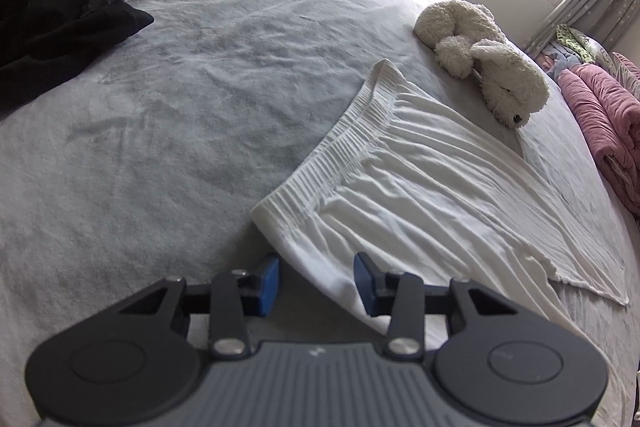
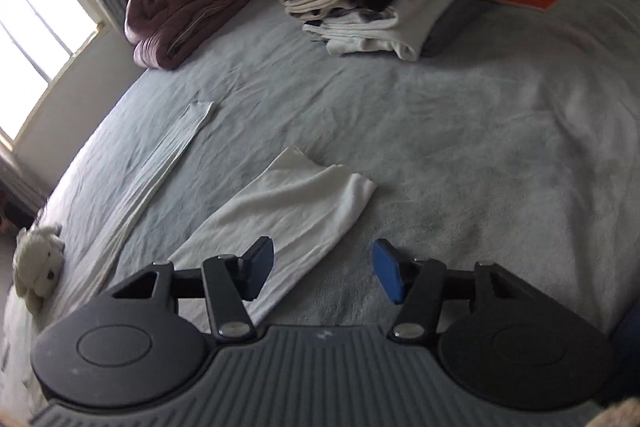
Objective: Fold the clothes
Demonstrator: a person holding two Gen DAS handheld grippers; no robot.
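White trousers laid flat on the grey bed, both tongs poised at the near edge.

My left gripper [image 1: 316, 285] stands open astride the near side edge of the white ribbed trousers [image 1: 420, 187] below the elastic waistband, pads not pressing. My right gripper [image 2: 324, 273] is open over the near trouser leg [image 2: 288, 211], holding nothing. I judge both should pinch the same side edge squarely, both layers, before lifting it across.
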